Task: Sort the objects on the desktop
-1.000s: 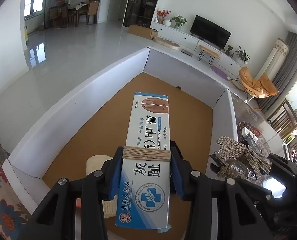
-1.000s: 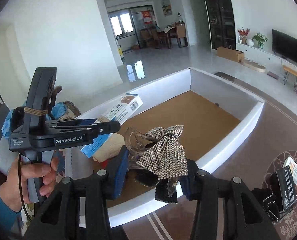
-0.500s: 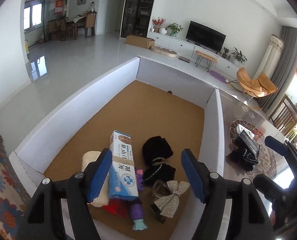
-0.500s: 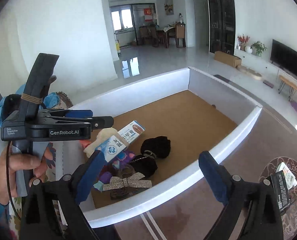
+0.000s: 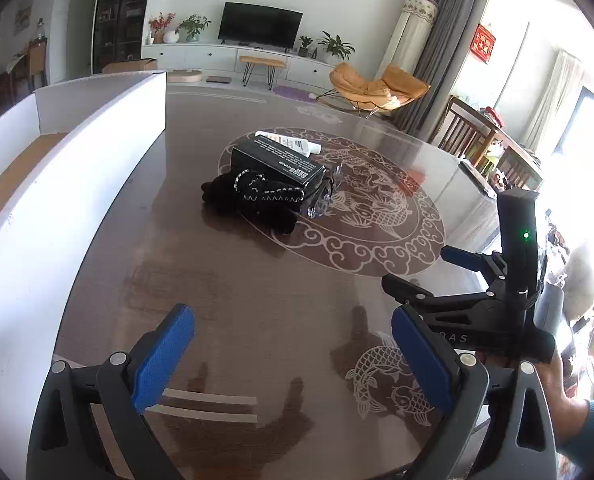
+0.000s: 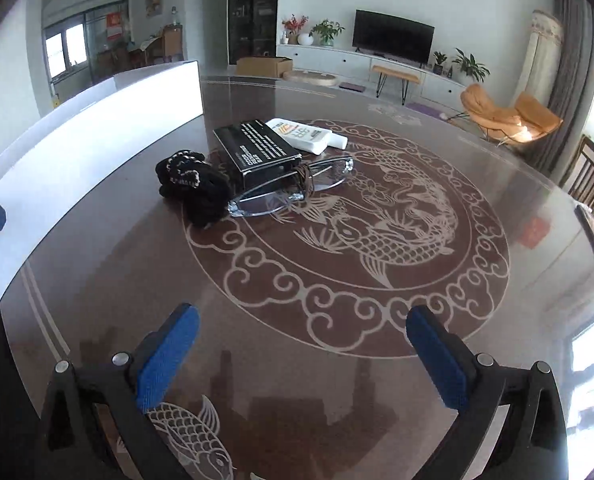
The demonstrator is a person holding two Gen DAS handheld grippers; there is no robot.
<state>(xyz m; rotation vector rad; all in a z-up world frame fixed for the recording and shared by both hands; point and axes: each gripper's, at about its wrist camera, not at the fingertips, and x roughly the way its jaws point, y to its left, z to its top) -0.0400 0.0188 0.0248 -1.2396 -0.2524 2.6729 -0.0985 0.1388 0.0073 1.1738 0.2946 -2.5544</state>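
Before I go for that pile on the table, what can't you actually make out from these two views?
- Inside of the white box: both views, its near wall hides it.
- Clear glasses: partly under the black box.
- White tube: left view, black box hides most.
- Black fabric item: identity unclear.

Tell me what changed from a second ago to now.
Both grippers let go: the left gripper dropped its blue-white carton, the right gripper its sparkly bow, into the white box. Jaws opened wide, now empty; both swung to the table pile, which stayed untouched.
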